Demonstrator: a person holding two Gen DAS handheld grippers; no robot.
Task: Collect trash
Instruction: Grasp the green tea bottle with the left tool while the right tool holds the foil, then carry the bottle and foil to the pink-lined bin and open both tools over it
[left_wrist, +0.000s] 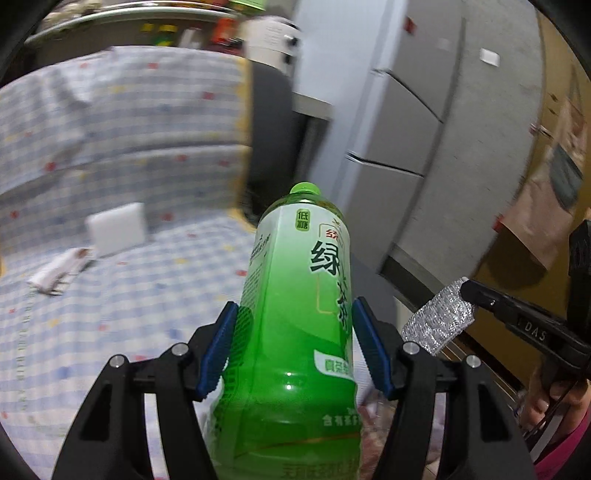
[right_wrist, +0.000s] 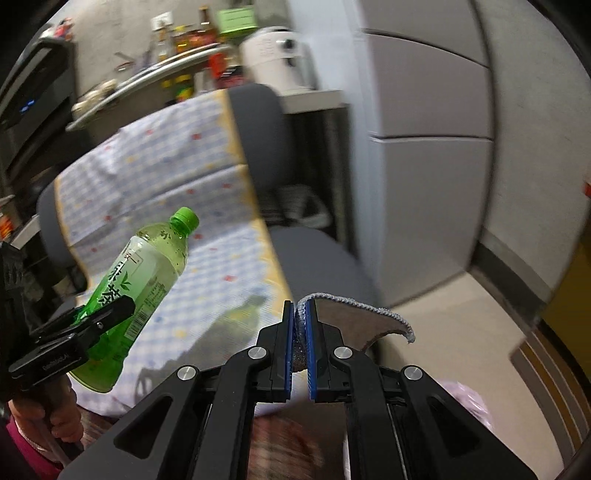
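My left gripper (left_wrist: 295, 343) is shut on a green tea bottle (left_wrist: 295, 332) with a green cap, held up above a checked-cloth sofa; the bottle also shows in the right wrist view (right_wrist: 136, 295), at the left, clamped in the left gripper (right_wrist: 110, 314). My right gripper (right_wrist: 301, 343) is shut on a silvery sponge pad (right_wrist: 354, 314) that curls out to the right of the pads. The same glittery pad (left_wrist: 439, 317) shows in the left wrist view, pinched at the right gripper's tip (left_wrist: 472, 295).
A checked cloth (left_wrist: 122, 295) covers the sofa, with a white box (left_wrist: 118, 229) and a crumpled wrapper (left_wrist: 59, 269) on it. A grey fridge (left_wrist: 424, 110) stands to the right. A cluttered shelf and a white appliance (right_wrist: 277, 59) are behind. A pale plastic bag (right_wrist: 469, 402) lies low right.
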